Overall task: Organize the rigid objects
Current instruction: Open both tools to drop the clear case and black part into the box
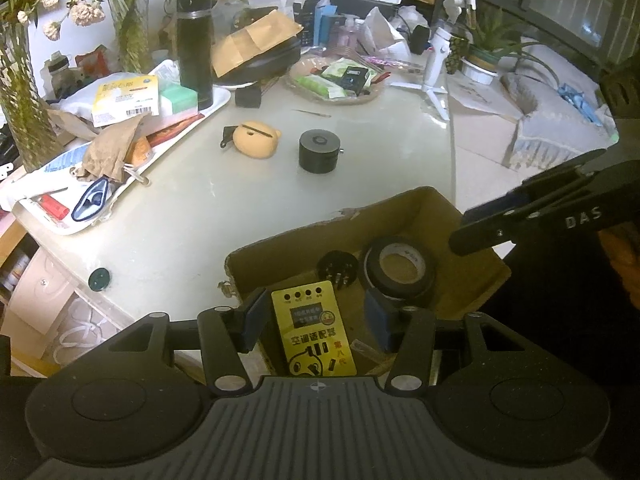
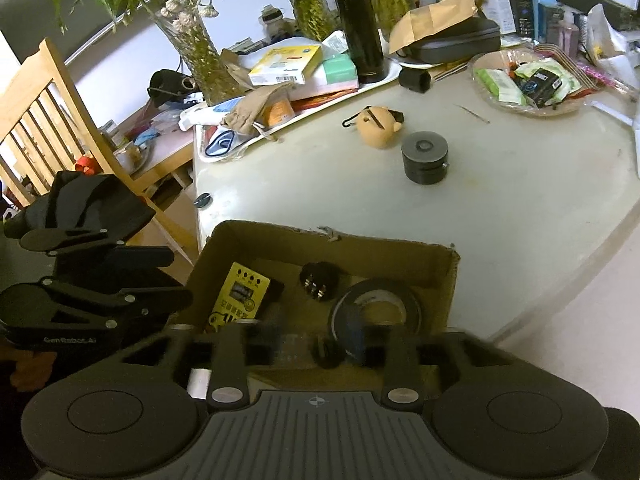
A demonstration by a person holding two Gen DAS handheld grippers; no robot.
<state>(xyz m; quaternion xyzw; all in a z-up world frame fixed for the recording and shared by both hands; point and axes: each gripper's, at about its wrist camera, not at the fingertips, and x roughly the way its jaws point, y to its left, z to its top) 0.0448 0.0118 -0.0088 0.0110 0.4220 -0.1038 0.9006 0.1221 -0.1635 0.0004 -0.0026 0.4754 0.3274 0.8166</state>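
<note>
Currently both tools hang over the cardboard box (image 1: pixel 404 216) at the near edge of the counter (image 1: pixel 248 200). Left tool (image 1: pixel 316 322): jaws spread, blue pads either side of the yellow adapter card (image 1: pixel 312 328), gaps visible on both sides, so not pinching it. In the right wrist view the card (image 2: pixel 240 294) lies flat at the left end of the box floor. Right tool (image 2: pixel 308 338): blurred, jaws apart; nothing seen pressed between the pads, and a small dark piece (image 2: pixel 326 354) sits low between them, too blurred to identify.

Box contents, left to right: yellow card, black round plug (image 2: pixel 316 280) with metal pins, black tape roll (image 2: pixel 378 308) leaning at the right end.

Outside the box, on the open counter further back: black cylinder (image 1: pixel 319 155) with a small side knob, and left of it, apart from it, a tan bear-shaped case (image 1: pixel 256 140) with a black strap. Small dark green cap (image 1: pixel 99 279) at the left counter edge. Far left, a white tray (image 1: pixel 224 98) holds boxes and a black flask (image 1: pixel 195 48). Far right, a shallow dish (image 1: pixel 362 98) of packets.
</note>
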